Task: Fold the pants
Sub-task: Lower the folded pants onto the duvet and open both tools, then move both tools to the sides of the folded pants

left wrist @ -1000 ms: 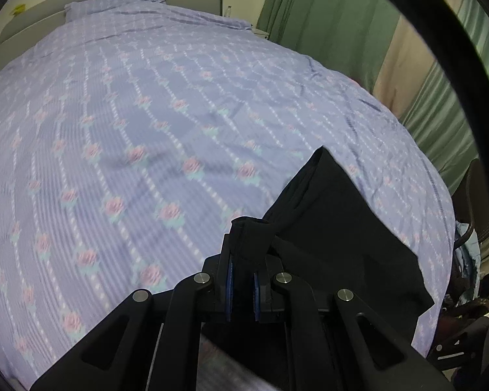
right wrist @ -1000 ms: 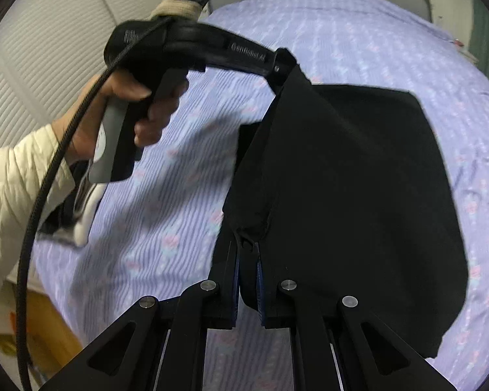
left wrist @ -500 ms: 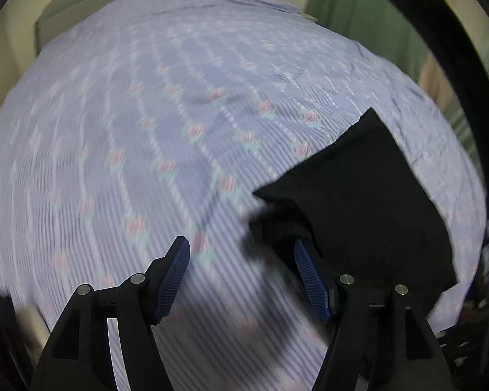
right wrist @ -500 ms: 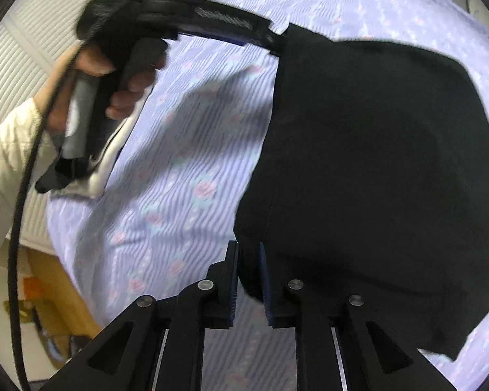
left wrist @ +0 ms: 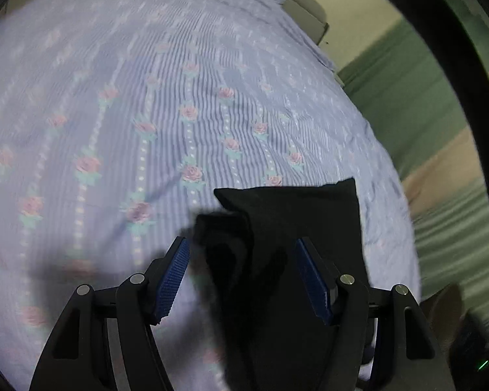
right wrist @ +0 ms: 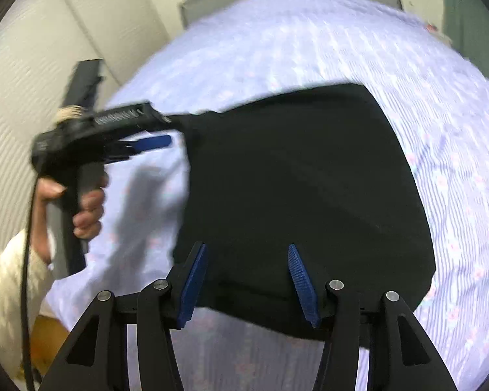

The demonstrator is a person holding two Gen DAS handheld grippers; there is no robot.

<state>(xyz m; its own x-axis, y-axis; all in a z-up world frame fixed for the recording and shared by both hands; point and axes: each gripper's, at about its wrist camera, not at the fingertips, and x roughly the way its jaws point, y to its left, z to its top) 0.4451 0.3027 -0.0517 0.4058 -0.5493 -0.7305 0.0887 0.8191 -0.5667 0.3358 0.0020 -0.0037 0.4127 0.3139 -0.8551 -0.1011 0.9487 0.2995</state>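
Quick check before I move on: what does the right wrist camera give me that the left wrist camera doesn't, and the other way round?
Only the right wrist view shows the left gripper from outside, jaws apart at the corner of the pants, with the hand on its grip and a pale sleeve. Its own right gripper is opening, pants between the pads.

Only the left wrist view shows the green curtain and a bunched fold of pants between its open pads.

Both show the black pants lying on the floral bedsheet.
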